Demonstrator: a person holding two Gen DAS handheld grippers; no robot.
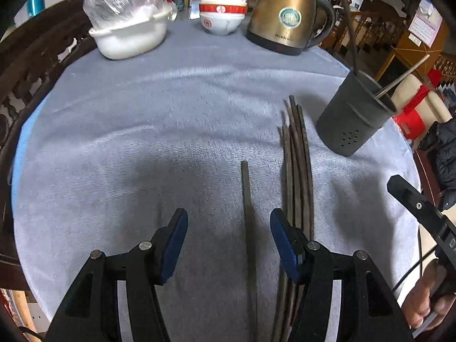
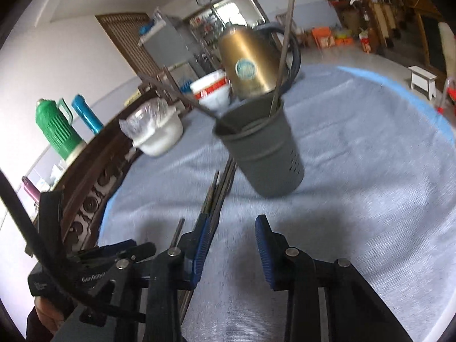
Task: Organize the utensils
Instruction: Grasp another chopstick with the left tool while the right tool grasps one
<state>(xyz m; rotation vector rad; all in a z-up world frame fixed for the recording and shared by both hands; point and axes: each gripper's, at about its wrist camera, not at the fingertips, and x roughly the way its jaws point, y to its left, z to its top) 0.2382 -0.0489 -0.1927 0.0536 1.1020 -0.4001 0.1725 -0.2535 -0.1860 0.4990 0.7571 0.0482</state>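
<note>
My left gripper (image 1: 228, 245) is spread wide with nothing in it, low over one chopstick (image 1: 247, 228) that lies alone on the gray cloth (image 1: 142, 142) between its blue pads. My right gripper (image 2: 232, 252) is spread and empty too, off to the right. I think the job has only started: two chopsticks (image 2: 283, 48) stand in the dark cup (image 1: 353, 116) far right, while a bundle of chopsticks (image 1: 297, 165) waits beside the lone one.
</note>
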